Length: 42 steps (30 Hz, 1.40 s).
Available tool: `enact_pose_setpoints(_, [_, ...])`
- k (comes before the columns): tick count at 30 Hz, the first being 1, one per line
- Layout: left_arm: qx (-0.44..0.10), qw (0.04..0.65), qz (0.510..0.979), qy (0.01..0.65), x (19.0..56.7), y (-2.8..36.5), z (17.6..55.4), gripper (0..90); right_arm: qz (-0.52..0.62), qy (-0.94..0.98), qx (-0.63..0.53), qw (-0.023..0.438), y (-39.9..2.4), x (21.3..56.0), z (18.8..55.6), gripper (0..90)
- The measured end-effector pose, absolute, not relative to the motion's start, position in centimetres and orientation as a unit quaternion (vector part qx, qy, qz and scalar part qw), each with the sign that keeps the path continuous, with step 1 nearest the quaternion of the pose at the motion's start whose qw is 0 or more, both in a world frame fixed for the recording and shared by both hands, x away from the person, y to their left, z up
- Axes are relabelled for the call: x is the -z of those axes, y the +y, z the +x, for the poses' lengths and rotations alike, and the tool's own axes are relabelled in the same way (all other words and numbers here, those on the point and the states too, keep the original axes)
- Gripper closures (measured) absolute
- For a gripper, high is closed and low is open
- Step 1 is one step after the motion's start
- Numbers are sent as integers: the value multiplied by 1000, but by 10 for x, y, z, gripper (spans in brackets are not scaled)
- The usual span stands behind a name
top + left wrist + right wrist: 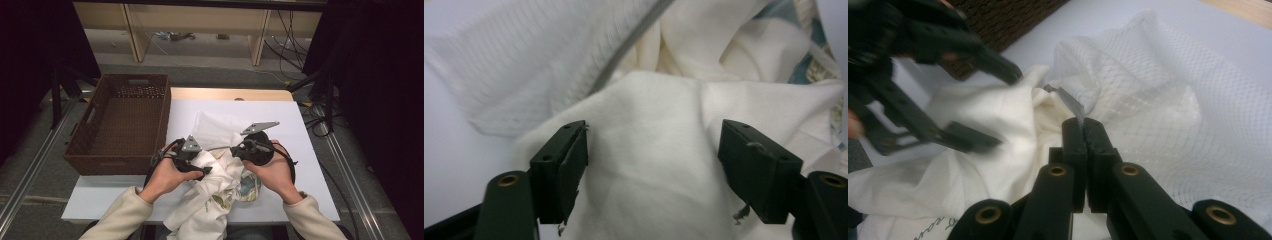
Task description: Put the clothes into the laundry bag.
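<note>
A white mesh bag with a grey zip edge lies on the white table. A cream garment with a printed patch is bunched at the bag's mouth and hangs over the near table edge. My right gripper is shut on the bag's grey zip edge and holds it up. My left gripper stands open over the cream garment; a fold bulges between its wide jaws and the pads do not press on it.
A brown wicker basket stands on the table's left side, close to my left hand. Bare white table lies to the right of the bag. Beyond the table's far edge are shelf legs and cables on the floor.
</note>
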State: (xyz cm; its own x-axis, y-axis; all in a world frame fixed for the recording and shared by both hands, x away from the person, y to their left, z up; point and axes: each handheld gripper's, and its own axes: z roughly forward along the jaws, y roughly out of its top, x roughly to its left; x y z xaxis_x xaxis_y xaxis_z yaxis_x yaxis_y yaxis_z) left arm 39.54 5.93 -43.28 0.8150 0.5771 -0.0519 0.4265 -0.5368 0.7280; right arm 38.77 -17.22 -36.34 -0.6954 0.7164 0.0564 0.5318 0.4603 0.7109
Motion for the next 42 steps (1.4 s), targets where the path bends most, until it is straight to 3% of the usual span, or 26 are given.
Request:
enact_pose_setpoints(2, [-85, 375, 875, 295, 444, 51, 397, 304, 369, 850, -359, 111, -171, 364, 387, 900])
enact_pose_setpoints(5, [-92, 343, 888, 292, 450, 41, 397, 501, 363, 853, -357, 116, -169, 369, 389, 900])
enact_pose_setpoints(9, [-105, 330, 889, 300, 444, 34, 394, 673, 365, 850, -362, 111, -167, 370, 388, 900])
enact_pose_setpoints(14, [-114, 380, 864, 309, 417, 34, 382, 717, 373, 847, -362, 112, -168, 367, 387, 900])
enact_pose_setpoints(19, [-128, 410, 858, 282, 397, 13, 375, 715, 375, 840, -373, 121, -170, 366, 388, 900])
enact_pose_setpoints(23, [-150, 382, 871, 269, 430, -6, 398, 703, 378, 838, -379, 106, -172, 362, 384, 900])
enact_pose_setpoints(26, [-150, 400, 860, 280, 446, -6, 414, 670, 382, 836, -381, 97, -169, 364, 382, 900])
enact_pose_setpoints(28, [-143, 406, 859, 278, 443, -2, 416, 608, 365, 844, -378, 108, -171, 365, 385, 900])
enact_pose_setpoints(33, [-143, 414, 860, 262, 427, 15, 403, 338, 370, 841, -378, 114, -177, 366, 389, 900])
enact_pose_setpoints(38, [-154, 425, 853, 261, 407, 43, 383, 277, 373, 839, -375, 127, -180, 364, 390, 900])
enact_pose_setpoints(42, [-144, 406, 859, 278, 420, 59, 384, 300, 380, 841, -366, 119, -177, 363, 388, 900])
